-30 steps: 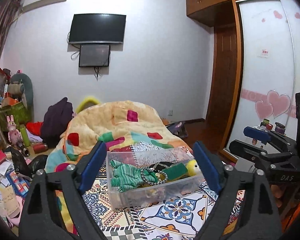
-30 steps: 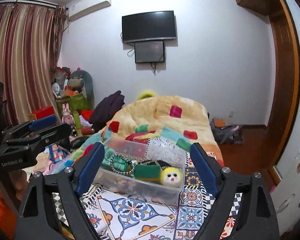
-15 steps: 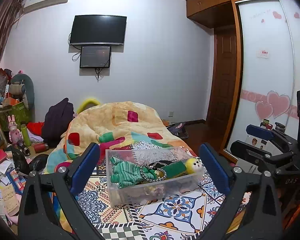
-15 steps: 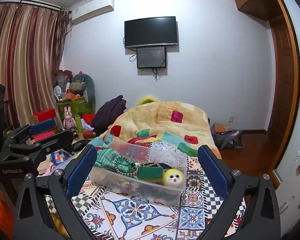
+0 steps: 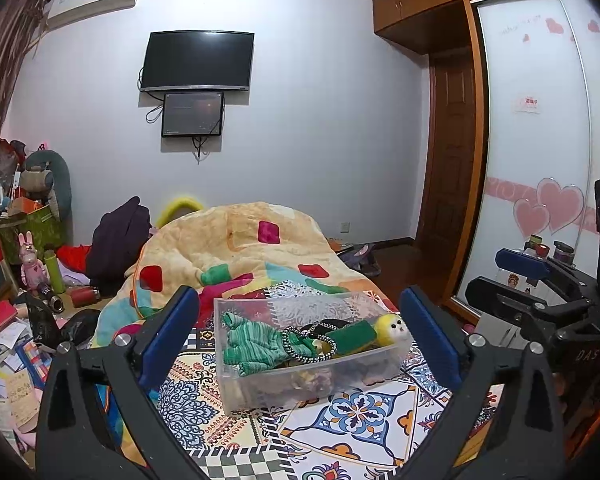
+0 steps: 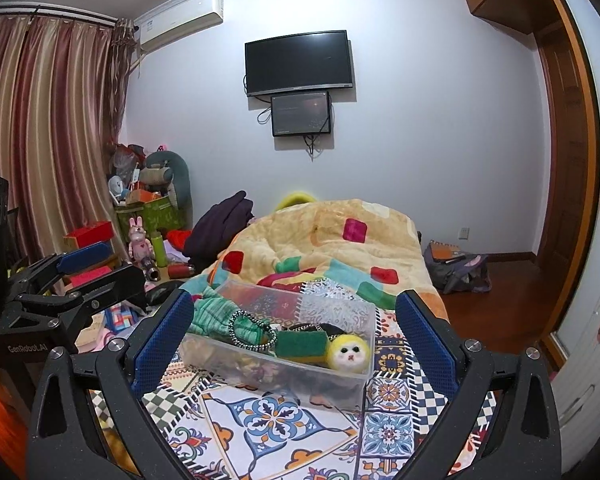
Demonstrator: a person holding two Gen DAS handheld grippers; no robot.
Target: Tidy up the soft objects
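Left gripper [image 5: 300, 336] and right gripper [image 6: 294, 338]: each has 2 blue-padded fingers spread wide with nothing between them, held above the bed and apart from the clear rectangular plastic bin [image 5: 312, 388] [image 6: 276, 372]. The bin rests on the patterned multicolour bedsheet [image 5: 364, 420] [image 6: 276, 424], just in front of the heaped yellow patchwork quilt [image 5: 240, 244] [image 6: 332, 232]. Inside the bin lie a green striped knitted garment [image 5: 252, 344] [image 6: 216, 316], a black-and-white braided cord loop [image 5: 296, 344] [image 6: 248, 330], a green-and-yellow sponge [image 5: 352, 334] [image 6: 302, 344] and a round yellow plush toy with a white face [image 5: 394, 326] [image 6: 348, 356], the toy at the bin's right end.
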